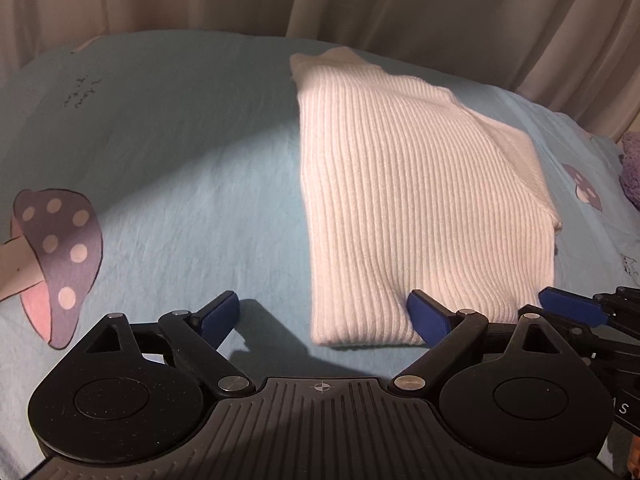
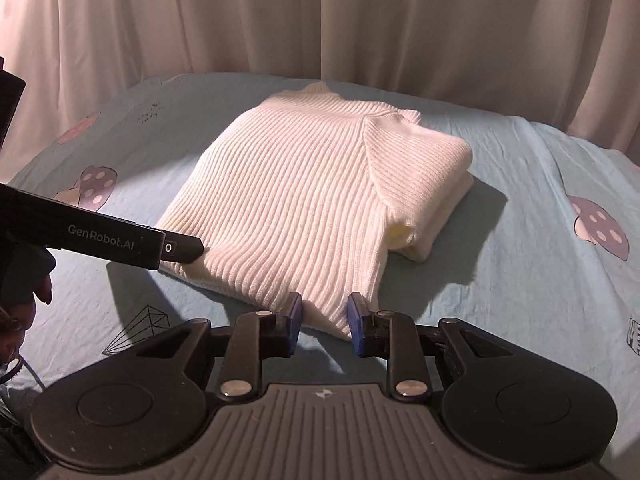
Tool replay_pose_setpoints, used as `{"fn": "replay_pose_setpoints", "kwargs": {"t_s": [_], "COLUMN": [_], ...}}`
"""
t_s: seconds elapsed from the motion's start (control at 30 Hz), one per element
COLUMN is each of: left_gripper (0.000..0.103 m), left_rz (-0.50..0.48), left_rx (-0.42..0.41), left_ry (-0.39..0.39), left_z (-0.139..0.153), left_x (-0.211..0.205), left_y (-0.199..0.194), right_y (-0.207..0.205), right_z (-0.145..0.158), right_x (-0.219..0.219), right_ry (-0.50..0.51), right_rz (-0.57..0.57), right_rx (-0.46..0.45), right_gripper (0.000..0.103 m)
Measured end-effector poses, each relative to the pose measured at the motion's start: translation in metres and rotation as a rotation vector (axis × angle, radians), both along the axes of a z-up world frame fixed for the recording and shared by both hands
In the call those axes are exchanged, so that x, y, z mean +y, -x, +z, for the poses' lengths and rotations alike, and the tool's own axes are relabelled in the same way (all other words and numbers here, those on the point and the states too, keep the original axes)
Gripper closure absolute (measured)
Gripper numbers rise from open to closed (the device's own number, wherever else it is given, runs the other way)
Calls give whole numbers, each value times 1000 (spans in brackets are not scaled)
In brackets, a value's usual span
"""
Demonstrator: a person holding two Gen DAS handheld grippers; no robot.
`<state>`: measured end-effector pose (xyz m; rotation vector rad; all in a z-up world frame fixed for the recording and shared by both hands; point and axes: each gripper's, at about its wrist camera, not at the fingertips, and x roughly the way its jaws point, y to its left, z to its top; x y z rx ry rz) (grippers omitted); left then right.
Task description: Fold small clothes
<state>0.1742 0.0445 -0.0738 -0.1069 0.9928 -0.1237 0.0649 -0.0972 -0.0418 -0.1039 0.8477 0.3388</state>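
A white ribbed knit sweater lies folded on the light blue bedsheet; it also shows in the right wrist view. My left gripper is open wide, its jaws astride the sweater's near left corner, low on the sheet. In the right wrist view the left gripper's finger touches that corner. My right gripper is partly open, its blue pads on either side of the sweater's near right corner, not closed on it. The right gripper's fingers show at the right edge of the left wrist view.
The sheet bears mushroom prints. Beige curtains hang behind the bed. A purple fuzzy item lies at the far right edge.
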Motion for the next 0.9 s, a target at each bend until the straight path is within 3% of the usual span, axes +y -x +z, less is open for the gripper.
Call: {"fn": "replay_pose_setpoints", "kwargs": {"t_s": [0.07, 0.1, 0.13, 0.2, 0.33, 0.53, 0.7, 0.9], "left_gripper": [7, 7, 6, 5, 5, 5, 2, 2], "left_rz": [6, 6, 3, 0, 27, 45, 70, 70], "left_rx": [27, 32, 34, 33, 42, 43, 42, 37], "left_ry": [-16, -36, -62, -110, -140, -152, -152, -177], "left_z": [6, 10, 14, 20, 27, 35, 39, 43], "left_x": [-2, -5, -8, -14, -17, -18, -17, -21], "left_y": [1, 2, 4, 5, 5, 8, 9, 10], "right_y": [-1, -2, -2, -4, -8, -5, -6, -8], "right_z": [4, 5, 5, 8, 15, 22, 26, 27], "right_x": [0, -1, -2, -2, 0, 7, 9, 11], "right_ry": [3, -5, -9, 23, 40, 51, 16, 49], "right_rz": [-20, -41, -69, -129, -178, -176, -164, -207], "right_rx": [81, 127, 152, 176, 171, 136, 178, 213], "right_gripper": [75, 57, 31, 11, 4, 4, 4, 4]}}
